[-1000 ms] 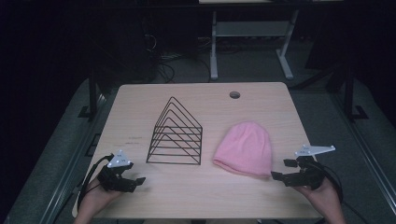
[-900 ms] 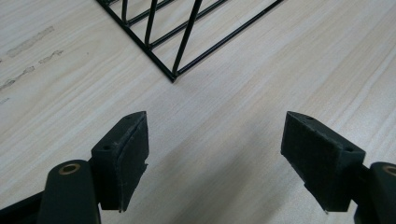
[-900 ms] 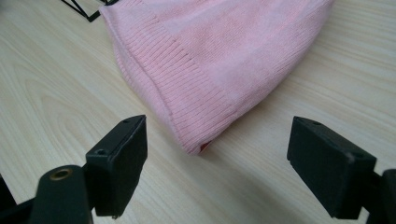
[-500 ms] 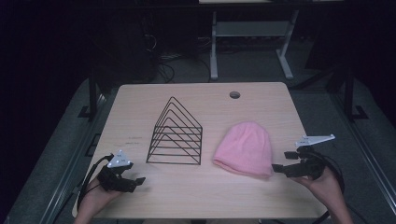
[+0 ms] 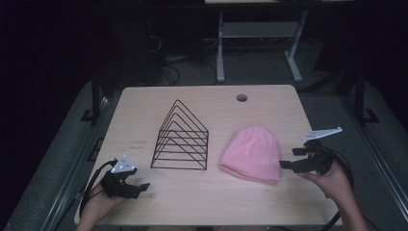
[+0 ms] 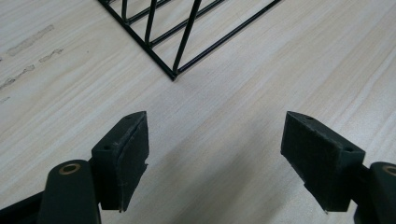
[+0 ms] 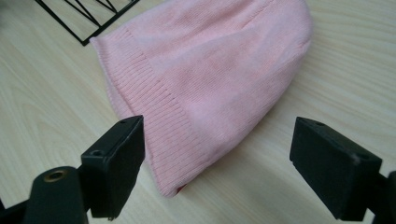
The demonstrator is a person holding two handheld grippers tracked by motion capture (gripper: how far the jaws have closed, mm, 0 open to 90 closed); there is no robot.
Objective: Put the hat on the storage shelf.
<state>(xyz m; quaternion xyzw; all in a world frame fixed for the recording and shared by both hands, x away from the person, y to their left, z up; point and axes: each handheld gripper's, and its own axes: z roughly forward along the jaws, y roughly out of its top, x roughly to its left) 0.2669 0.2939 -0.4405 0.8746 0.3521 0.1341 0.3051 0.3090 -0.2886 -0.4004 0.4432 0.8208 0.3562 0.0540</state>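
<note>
Since the right gripper (image 5: 294, 158) sits w/ fingers wide just at 3 o'clock of the pink beanie (image 5: 251, 153), best approach: come in low, straddle the ribbed cuff (image 7: 154, 112), pinch both layers, no dragging. Left gripper (image 5: 134, 187) is also wide, holding nothing, at 7 o'clock of the wire rack (image 5: 181, 139). Count: 1 beanie, 1 rack, 2 grippers, all on the tabletop (image 5: 211, 197).

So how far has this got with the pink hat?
Barely begun. Nothing looks done: the pink hat lies flat on the table, beside the black wire rack and apart from it. In hand: the right claw is open, aimed at the hat's ribbed edge without gripping it. The left claw hangs open near the rack's corner. Grasping and moving the hat remain.
</note>
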